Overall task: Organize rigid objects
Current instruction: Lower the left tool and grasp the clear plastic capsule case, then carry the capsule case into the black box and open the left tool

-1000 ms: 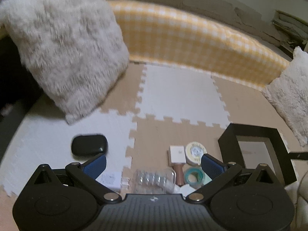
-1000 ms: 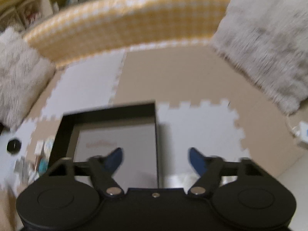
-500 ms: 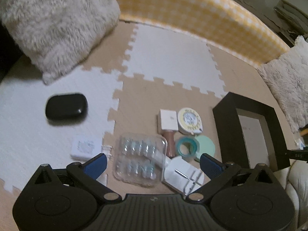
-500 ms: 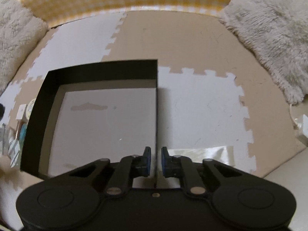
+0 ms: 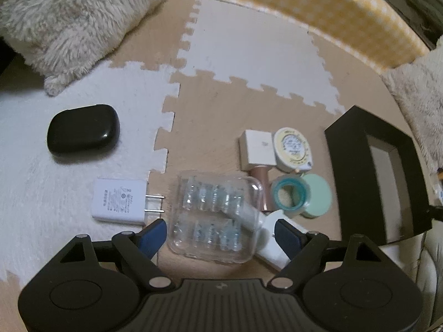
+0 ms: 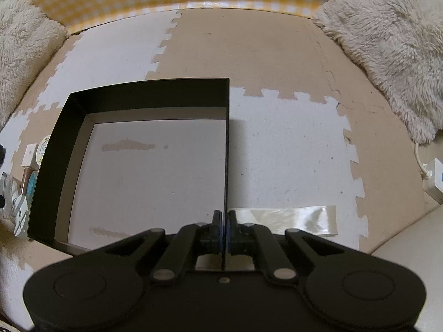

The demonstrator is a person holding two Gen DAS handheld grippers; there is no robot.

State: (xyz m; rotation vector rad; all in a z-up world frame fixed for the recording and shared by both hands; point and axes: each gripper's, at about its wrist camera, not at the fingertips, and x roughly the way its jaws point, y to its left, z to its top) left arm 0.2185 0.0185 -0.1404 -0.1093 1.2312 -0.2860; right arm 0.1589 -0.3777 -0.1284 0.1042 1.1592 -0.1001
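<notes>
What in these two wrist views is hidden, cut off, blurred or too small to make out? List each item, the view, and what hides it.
- Print on the white charger, left wrist view: too small.
- Contents of the clear case, left wrist view: blurred.
- White flat piece, left wrist view: partly behind the left gripper.
- Near wall of the black box, right wrist view: behind the right gripper.
- Wall socket, right wrist view: cut by the edge.

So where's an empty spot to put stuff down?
Inside the black box: its grey floor is bare. Also the white mat tile by the yellow checked wall, and the mat right of the box. It's crowded from the charger through the clear case to the tape rolls.
</notes>
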